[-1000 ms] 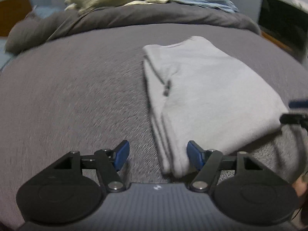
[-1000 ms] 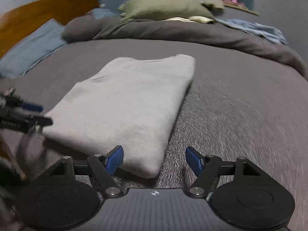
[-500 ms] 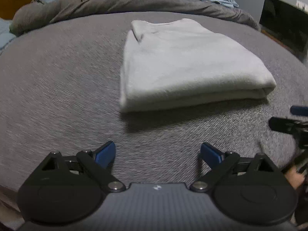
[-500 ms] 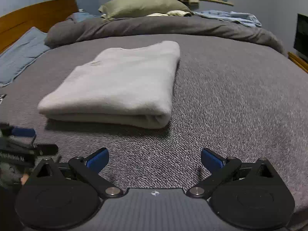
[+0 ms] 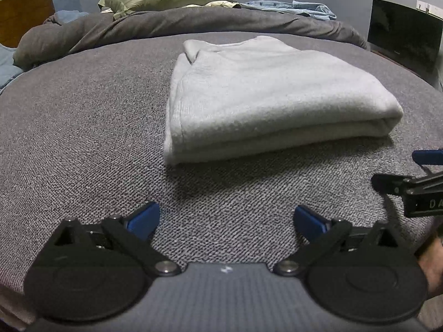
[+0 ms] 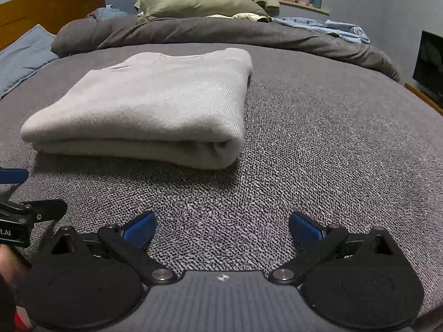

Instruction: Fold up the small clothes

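Garment (image 5: pixel 257 96): light grey knit top, folded into a compact multi-layer rectangle, lying flat on the grey bed cover (image 5: pixel 83 127), roughly mid-bed. Left gripper (image 5: pixel 225 220): jaws spread wide, nothing between the blue pads, held above the cover and clear of the cloth. Right gripper (image 6: pixel 221 225): same condition, jaws wide apart, empty, no contact w/ garment. Key relation: the bundle lies straight ahead of both tools, beyond the fingertips w/ a strip of bare cover between. From the left wrist view it sits ahead and slightly right of centre; from the right wrist view, ahead and left of centre, so it lies between the two tools, approx. even reach for either. Long axis runs away from the grippers toward the olive pillow (image 6: pixel 199 1) and rumpled duvet (image 6: pixel 193 31) at the far end; the rounded fold edge faces the jaws, neckline end farthest off. Near left corner shows stacked layer edges; near right corner is a closed roll. Right tool visible at the right margin of the left view, level w/ the left tool. Assessment: fold on this item appears complete; any further fold or a lift would prob. start at the near edge, one jaw set per corner. More clothes (image 5: pixel 290 7) lie piled past the duvet.
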